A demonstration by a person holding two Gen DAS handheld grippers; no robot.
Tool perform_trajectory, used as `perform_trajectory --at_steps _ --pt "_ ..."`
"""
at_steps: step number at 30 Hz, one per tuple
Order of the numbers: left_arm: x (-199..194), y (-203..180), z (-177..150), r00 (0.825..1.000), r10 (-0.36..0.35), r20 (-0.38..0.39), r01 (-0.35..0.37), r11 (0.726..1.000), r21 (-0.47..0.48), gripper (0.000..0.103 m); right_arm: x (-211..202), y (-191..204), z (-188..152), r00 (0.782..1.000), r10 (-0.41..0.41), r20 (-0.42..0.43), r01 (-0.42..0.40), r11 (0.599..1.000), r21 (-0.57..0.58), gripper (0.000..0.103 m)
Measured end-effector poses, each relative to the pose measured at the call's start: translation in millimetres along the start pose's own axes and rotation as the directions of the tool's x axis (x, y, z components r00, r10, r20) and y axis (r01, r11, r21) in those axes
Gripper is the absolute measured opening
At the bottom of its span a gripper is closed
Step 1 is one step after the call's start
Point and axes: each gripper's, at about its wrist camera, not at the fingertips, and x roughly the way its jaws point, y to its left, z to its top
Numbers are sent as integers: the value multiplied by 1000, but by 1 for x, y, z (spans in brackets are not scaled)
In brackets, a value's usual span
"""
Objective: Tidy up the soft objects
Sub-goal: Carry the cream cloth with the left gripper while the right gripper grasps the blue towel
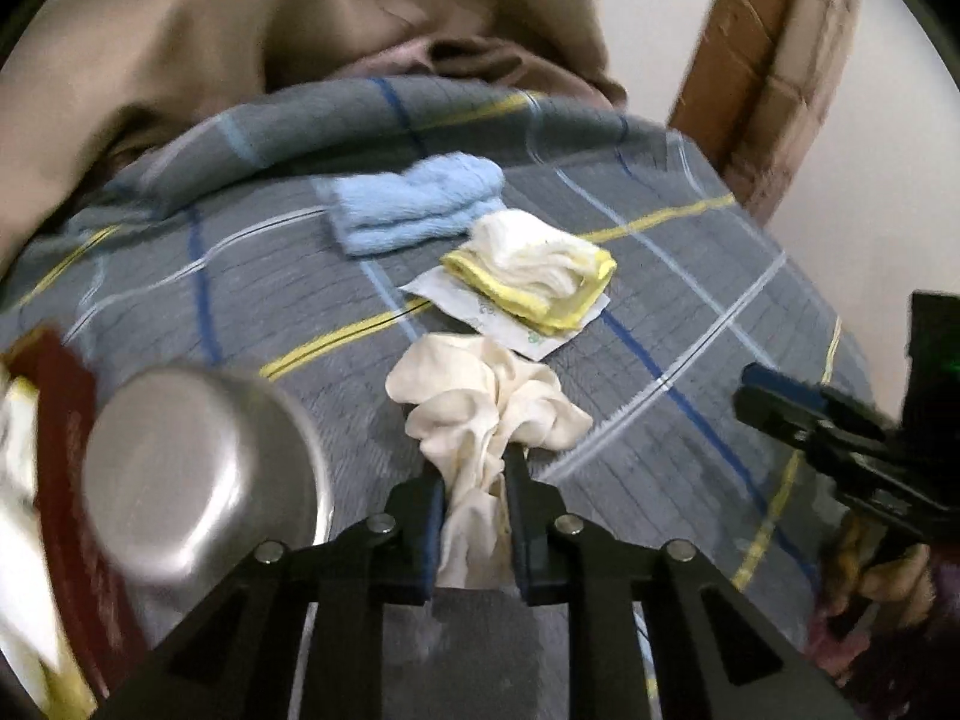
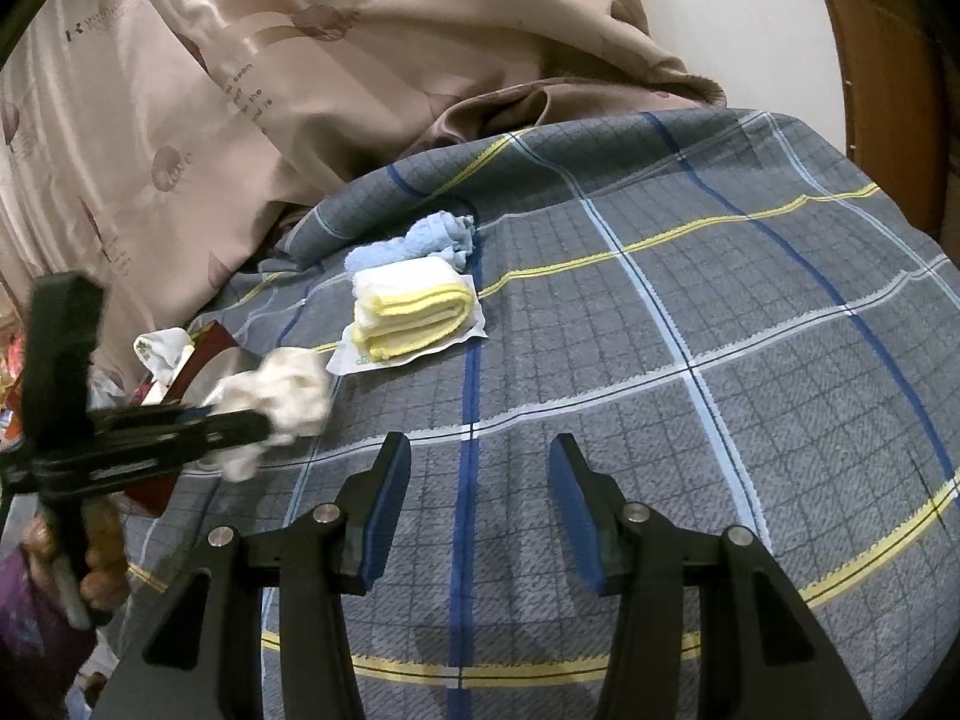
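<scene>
My left gripper [image 1: 477, 468] is shut on a crumpled cream cloth [image 1: 480, 396], which bunches out beyond the fingertips above the grey checked bedspread [image 1: 660, 276]. The right wrist view shows the same left gripper [image 2: 264, 420] at the left with the cream cloth [image 2: 282, 390] in it. A folded yellow-edged white cloth [image 1: 534, 270] lies on a white paper sheet [image 1: 540, 336], with a folded light blue towel [image 1: 414, 204] behind it. My right gripper [image 2: 480, 450] stands open over bare bedspread [image 2: 660, 360], nothing between its fingers. From the left wrist it appears at the right edge, right gripper [image 1: 774, 402].
A steel bowl [image 1: 198, 474] sits close on the left, beside a dark red box [image 1: 66, 420] holding pale cloth. A beige curtain [image 2: 240, 90] hangs behind the bed. A wooden frame [image 1: 762, 60] stands at the back right. A hand [image 2: 102, 546] holds the left gripper's handle.
</scene>
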Motion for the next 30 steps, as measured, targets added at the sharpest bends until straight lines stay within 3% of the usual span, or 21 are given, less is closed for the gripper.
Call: perform_trajectory --at_steps 4,6,14,17,30 --pt "-37 14 -24 999 8 50 -3 993 -115 18 0 0 -1 1000 -8 -2 8 1000 -2 47" --pt "-61 26 -38 996 47 76 -34 985 -168 18 1 1 -1 1000 -10 -3 10 1000 -4 47" --pt "-118 51 -67 975 165 151 -120 955 -271 18 1 2 -1 1000 -25 -5 25 1000 -13 47" --pt "-122 56 -70 965 203 166 -150 947 -283 18 1 2 -2 999 -35 -8 35 999 -14 47" --pt "-113 62 -83 963 190 191 -123 940 -317 18 6 5 -1 997 -70 -32 69 997 -30 47"
